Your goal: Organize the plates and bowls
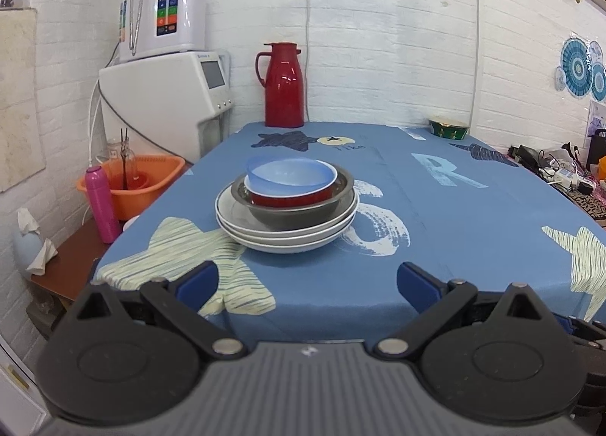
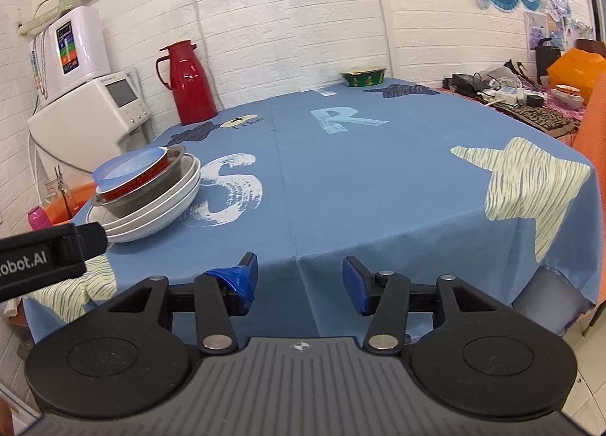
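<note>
Both grippers empty before the stacked dishes.

We hold the left gripper (image 1: 306, 281) and right gripper (image 2: 299, 281) spread apart; the pale blue plastic bowl (image 1: 291, 175) tops red and steel bowls on white ceramic plates (image 1: 288, 235), on the blue patterned tablecloth (image 1: 473, 216).

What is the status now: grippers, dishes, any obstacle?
Left gripper open, empty; right gripper open, empty. Blue bowl, red bowl, steel bowl nested on white plates. Path clear.
</note>
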`<action>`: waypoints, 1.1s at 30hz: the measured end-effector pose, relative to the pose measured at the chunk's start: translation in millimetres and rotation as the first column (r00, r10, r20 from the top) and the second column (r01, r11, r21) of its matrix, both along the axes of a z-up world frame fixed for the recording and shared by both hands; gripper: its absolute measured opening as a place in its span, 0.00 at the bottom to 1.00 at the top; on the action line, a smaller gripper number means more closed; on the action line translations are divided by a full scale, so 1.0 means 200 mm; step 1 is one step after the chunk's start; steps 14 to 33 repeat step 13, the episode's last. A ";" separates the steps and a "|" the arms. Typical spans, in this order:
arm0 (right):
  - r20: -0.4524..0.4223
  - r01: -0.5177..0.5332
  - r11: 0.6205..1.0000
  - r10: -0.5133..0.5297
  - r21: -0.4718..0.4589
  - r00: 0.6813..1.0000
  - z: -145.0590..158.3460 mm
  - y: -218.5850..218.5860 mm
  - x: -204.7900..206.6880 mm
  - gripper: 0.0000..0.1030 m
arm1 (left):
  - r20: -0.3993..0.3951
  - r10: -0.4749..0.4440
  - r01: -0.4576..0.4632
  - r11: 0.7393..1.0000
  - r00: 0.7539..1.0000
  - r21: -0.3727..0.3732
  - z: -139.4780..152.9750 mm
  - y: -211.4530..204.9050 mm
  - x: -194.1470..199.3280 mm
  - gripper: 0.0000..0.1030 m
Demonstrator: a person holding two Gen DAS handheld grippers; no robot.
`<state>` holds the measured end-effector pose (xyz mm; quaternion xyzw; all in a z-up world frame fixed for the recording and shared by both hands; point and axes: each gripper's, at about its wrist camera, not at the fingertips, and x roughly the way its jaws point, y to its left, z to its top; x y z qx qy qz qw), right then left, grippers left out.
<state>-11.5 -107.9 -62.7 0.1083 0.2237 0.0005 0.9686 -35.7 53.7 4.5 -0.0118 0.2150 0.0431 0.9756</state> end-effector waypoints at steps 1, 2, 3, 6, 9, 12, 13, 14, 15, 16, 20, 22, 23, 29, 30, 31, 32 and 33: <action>0.003 0.003 1.000 -0.003 -0.005 1.000 0.00 0.00 0.00 0.34 | 0.000 0.004 -0.004 1.000 1.000 0.004 0.00 0.00 0.00 0.97; 0.005 0.003 1.000 -0.003 -0.007 1.000 0.00 0.00 0.00 0.34 | -0.003 0.005 -0.005 1.000 1.000 0.006 0.00 0.00 0.01 0.97; 0.008 0.001 1.000 -0.001 -0.007 1.000 0.01 0.00 -0.01 0.35 | -0.006 0.004 -0.004 1.000 1.000 0.003 0.00 0.00 0.01 0.97; 0.003 -0.011 1.000 0.011 -0.013 1.000 0.00 0.01 -0.01 0.35 | -0.008 -0.001 0.001 1.000 1.000 -0.004 0.00 0.00 0.00 0.97; -0.004 -0.030 0.999 0.030 -0.020 1.000 0.00 0.03 0.00 0.36 | 0.022 -0.001 0.001 1.000 1.000 0.001 0.00 0.00 -0.01 0.97; -0.007 -0.038 0.999 0.038 -0.034 0.999 0.00 0.05 -0.01 0.36 | 0.047 0.007 -0.007 1.000 0.999 0.004 0.00 0.00 -0.03 0.97; -0.006 -0.039 0.999 0.039 -0.034 0.999 0.00 0.05 -0.01 0.36 | 0.049 0.007 -0.007 1.000 0.999 0.006 0.01 0.00 -0.03 0.97; -0.006 -0.039 0.999 0.039 -0.034 0.999 0.00 0.05 -0.01 0.36 | 0.049 0.007 -0.007 1.000 0.999 0.006 0.01 0.00 -0.03 0.97; -0.006 -0.039 0.999 0.039 -0.034 0.999 0.00 0.05 -0.01 0.36 | 0.049 0.007 -0.007 1.000 0.999 0.006 0.01 0.00 -0.03 0.97; -0.006 -0.039 0.999 0.039 -0.034 0.999 0.00 0.05 -0.01 0.36 | 0.049 0.007 -0.007 1.000 0.999 0.006 0.01 0.00 -0.03 0.97; -0.006 -0.039 0.999 0.039 -0.034 0.999 0.00 0.05 -0.01 0.36 | 0.049 0.007 -0.007 1.000 0.999 0.006 0.01 0.00 -0.03 0.97; -0.006 -0.039 0.999 0.039 -0.034 0.999 0.00 0.05 -0.01 0.36 | 0.049 0.007 -0.007 1.000 0.999 0.006 0.01 0.00 -0.03 0.97; -0.006 -0.039 0.999 0.039 -0.034 0.999 0.00 0.05 -0.01 0.36 | 0.049 0.007 -0.007 1.000 0.999 0.006 0.01 0.00 -0.03 0.97; -0.006 -0.039 0.999 0.039 -0.034 0.999 0.00 0.05 -0.01 0.36 | 0.049 0.007 -0.007 1.000 0.999 0.006 0.01 0.00 -0.03 0.97; -0.006 -0.039 0.999 0.039 -0.034 0.999 0.00 0.05 -0.01 0.36 | 0.049 0.007 -0.007 1.000 0.999 0.006 0.01 0.00 -0.03 0.97; -0.006 -0.039 0.999 0.039 -0.034 0.999 0.00 0.05 -0.01 0.36 | 0.049 0.007 -0.007 1.000 0.999 0.006 0.01 0.00 -0.03 0.97; -0.006 -0.039 0.999 0.039 -0.034 0.999 0.00 0.05 -0.01 0.36 | 0.049 0.007 -0.007 1.000 0.999 0.006 0.01 0.00 -0.03 0.97; -0.006 -0.039 0.999 0.039 -0.034 0.999 0.00 0.05 -0.01 0.36 | 0.049 0.007 -0.007 1.000 0.999 0.006 0.01 0.00 -0.03 0.97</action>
